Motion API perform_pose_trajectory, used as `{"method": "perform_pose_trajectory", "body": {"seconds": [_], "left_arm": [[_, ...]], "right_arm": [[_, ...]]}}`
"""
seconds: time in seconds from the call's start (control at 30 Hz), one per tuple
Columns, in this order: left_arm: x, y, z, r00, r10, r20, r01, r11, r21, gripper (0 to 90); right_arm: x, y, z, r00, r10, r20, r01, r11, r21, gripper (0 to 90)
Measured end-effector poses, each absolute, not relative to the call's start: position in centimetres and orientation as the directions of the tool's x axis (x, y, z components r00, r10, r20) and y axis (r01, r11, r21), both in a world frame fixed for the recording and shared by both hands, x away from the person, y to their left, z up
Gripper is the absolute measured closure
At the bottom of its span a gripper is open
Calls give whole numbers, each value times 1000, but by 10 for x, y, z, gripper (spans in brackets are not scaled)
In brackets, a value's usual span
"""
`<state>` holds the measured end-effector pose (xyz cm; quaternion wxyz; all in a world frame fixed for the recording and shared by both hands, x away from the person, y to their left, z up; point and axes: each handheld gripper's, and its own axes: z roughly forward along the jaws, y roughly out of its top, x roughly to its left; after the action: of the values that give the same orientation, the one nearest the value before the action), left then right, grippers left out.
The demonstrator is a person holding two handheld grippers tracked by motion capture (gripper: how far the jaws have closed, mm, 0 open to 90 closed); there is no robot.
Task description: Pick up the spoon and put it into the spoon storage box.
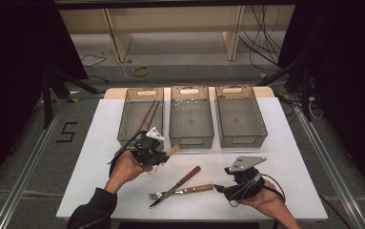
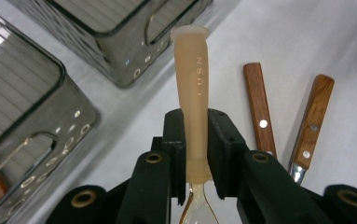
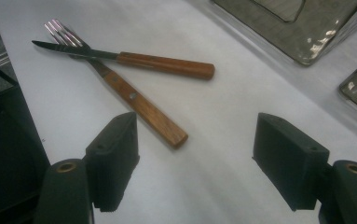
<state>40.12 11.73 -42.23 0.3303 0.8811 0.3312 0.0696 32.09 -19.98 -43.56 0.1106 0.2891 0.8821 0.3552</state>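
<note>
the white table (image 1: 285, 143) spreads across the high view, its top bare white under everything; along its far edge three smoky see-through bins stand in a row, just beside one another; the left bin (image 1: 128, 121) holds two brown chopsticks (image 1: 147, 116) leaning against its near wall, the middle bin (image 1: 191, 119) and the right bin (image 1: 240, 117) lie next to it; in the left gripper view two of these bins (image 2: 120, 37) rise beyond the jaws.

the left gripper (image 1: 158, 155) sits in the person's left hand (image 1: 127, 168), just in front of the left bin's near wall; its jaws are clamped together on a pale translucent spoon (image 2: 192, 88), gripping it low on the handle, just above the bowl, so the handle sticks straight out past the pads and the bowl shows between the jaw arms below; the spoon is off the table, carried in that grip, its handle end near the gap between the left and middle bins.

the right gripper (image 3: 195, 158) rests near the table's front right, in the right hand (image 1: 266, 200); its jaws stand wide apart with nothing but bare table between them.

between the two hands a wood-handled fork (image 1: 182, 191) and a wood-handled knife (image 1: 177, 185) lie crossed on the table, well apart from the bins; the knife blade lies over the fork's neck near the tines (image 3: 62, 30).
</note>
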Motion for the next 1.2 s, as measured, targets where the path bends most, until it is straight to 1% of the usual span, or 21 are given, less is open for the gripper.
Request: {"method": "perform_pose_trajectory", "body": {"seconds": [0.37,0.6,0.87,1.2], "left_arm": [[412,114,-407,768,631,-109,522,-519,676,778],[425,106,-393,765,633,-117,511,-487,708,778],[445,91,-382,755,646,-112,509,-469,722,778],[465,87,-377,734,668,-121,516,-432,740,777]], "right_arm": [[321,-200,-436,-808,590,12,433,579,691,315],[321,-200,-436,-808,589,13,432,578,692,315],[322,-201,-436,-809,588,16,433,577,693,315],[322,-201,-436,-808,589,17,435,576,692,315]]}}
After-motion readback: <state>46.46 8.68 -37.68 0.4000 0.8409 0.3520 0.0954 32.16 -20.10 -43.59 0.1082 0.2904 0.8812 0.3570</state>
